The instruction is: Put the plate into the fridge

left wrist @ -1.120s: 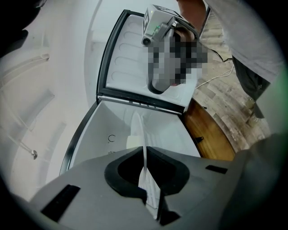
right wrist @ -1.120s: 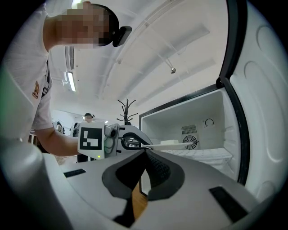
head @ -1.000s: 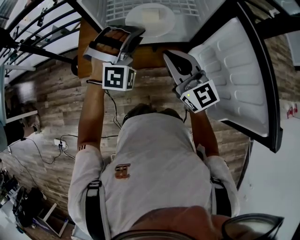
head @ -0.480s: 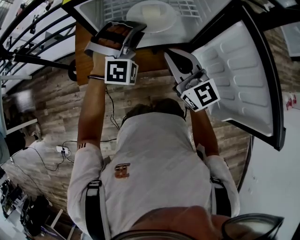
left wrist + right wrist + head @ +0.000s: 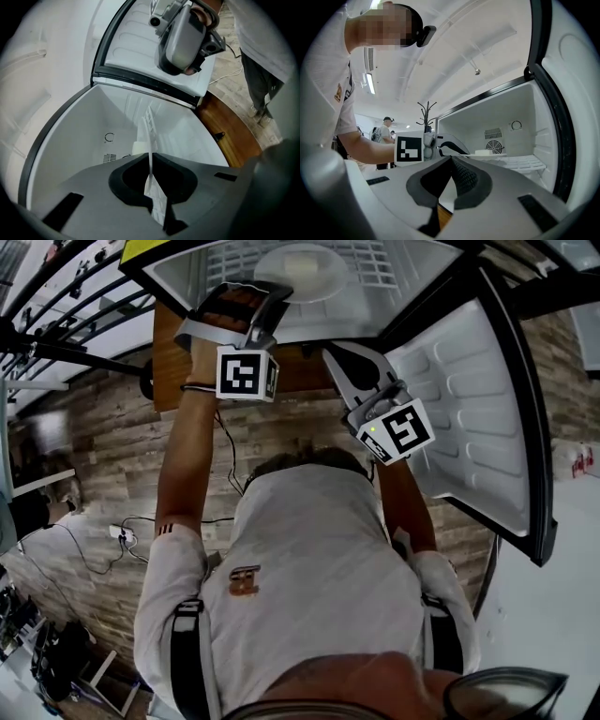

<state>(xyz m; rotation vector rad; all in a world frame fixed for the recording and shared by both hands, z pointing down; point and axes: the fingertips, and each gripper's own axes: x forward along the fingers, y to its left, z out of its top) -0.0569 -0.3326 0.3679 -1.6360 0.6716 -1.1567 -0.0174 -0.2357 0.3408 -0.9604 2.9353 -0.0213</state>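
A white plate with a pale block on it lies over the wire shelf inside the open fridge. My left gripper is shut on the plate's near rim. In the left gripper view the plate shows edge-on as a thin white line pinched between the jaws. My right gripper hangs just outside the fridge mouth, shut with nothing in it. The right gripper view looks past its closed jaws at the left gripper and the plate.
The fridge door stands wide open at the right. A brown wooden top lies under the fridge front. Cables trail over the plank floor at left. People stand far off in the right gripper view.
The left gripper has carried the plate a little deeper into the fridge. The right gripper has stayed beside the opening, shut.
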